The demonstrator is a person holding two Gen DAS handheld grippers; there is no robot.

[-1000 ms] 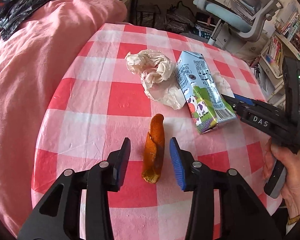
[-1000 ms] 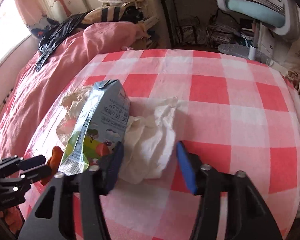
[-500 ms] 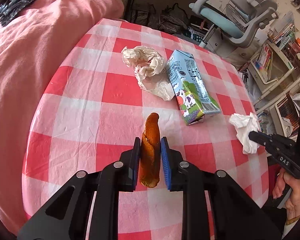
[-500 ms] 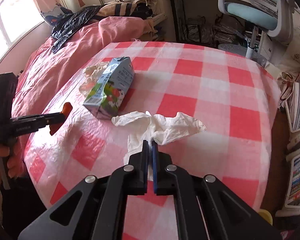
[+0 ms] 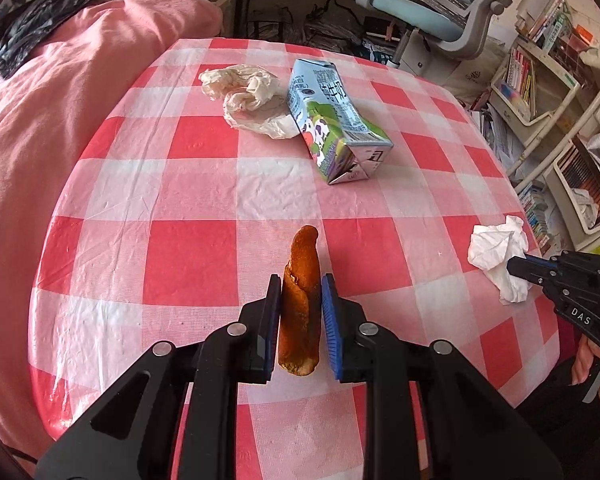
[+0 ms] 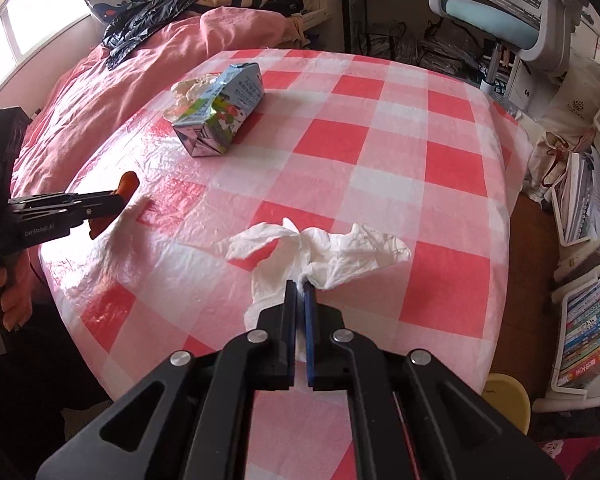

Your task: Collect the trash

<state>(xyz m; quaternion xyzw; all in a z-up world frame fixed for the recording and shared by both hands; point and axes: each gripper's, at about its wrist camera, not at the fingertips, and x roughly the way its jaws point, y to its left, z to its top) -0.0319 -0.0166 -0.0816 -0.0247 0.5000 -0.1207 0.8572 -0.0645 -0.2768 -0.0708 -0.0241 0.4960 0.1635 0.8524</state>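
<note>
My left gripper [image 5: 300,290] is shut on an orange peel strip [image 5: 301,280] and holds it above the red-and-white checked table [image 5: 188,208]. My right gripper [image 6: 299,292] is shut on a white tissue [image 6: 332,252] and holds it over the table's near right part. It also shows in the left wrist view [image 5: 518,265] with the tissue [image 5: 496,252]. A blue milk carton [image 5: 332,120] lies on its side at the far middle, with a crumpled paper wad [image 5: 248,92] touching its left side. The carton [image 6: 220,116] and the left gripper [image 6: 114,200] show in the right wrist view.
A pink quilt on a bed [image 5: 60,80] borders the table on the left. An office chair [image 5: 440,12] stands beyond the far edge. Bookshelves [image 5: 540,72] stand to the right. A yellow round object [image 6: 504,396] sits on the floor at the lower right.
Both grippers closed, the left on the peel and the right on the tissue. Both then pulled back from the carton and rose with their loads.
</note>
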